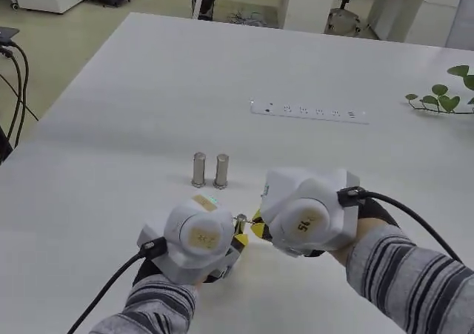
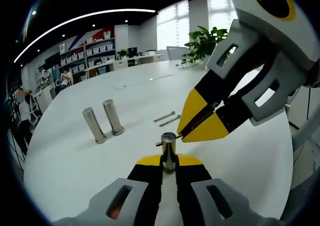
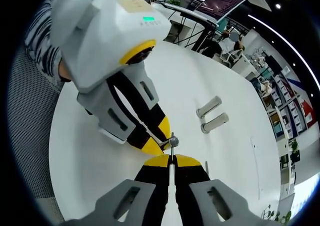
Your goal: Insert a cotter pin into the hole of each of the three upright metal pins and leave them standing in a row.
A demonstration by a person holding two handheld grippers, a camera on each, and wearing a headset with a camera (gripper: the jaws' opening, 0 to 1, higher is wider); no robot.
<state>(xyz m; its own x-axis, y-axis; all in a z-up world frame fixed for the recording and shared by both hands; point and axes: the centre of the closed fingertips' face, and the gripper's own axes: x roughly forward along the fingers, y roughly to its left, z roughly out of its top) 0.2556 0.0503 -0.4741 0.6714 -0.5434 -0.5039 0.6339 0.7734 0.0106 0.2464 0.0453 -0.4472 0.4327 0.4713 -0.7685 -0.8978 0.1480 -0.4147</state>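
Two metal pins (image 1: 198, 169) (image 1: 221, 170) stand upright side by side on the white table (image 1: 148, 82). My left gripper (image 2: 168, 162) is shut on a third metal pin (image 2: 168, 148), held upright just in front of them. My right gripper (image 3: 171, 159) is shut on a thin cotter pin (image 3: 172, 147), whose tip meets the hole near the top of the held pin (image 3: 173, 141). In the head view the left gripper (image 1: 238, 238) and right gripper (image 1: 257, 226) meet tip to tip at the held pin (image 1: 241, 221). Two loose cotter pins (image 2: 167, 118) lie on the table beyond.
A white power strip (image 1: 307, 112) lies across the table farther back. A green plant (image 1: 444, 97) reaches in at the right edge. Cables trail from both grippers toward me. Office chairs and cabinets stand beyond the far edge of the table.
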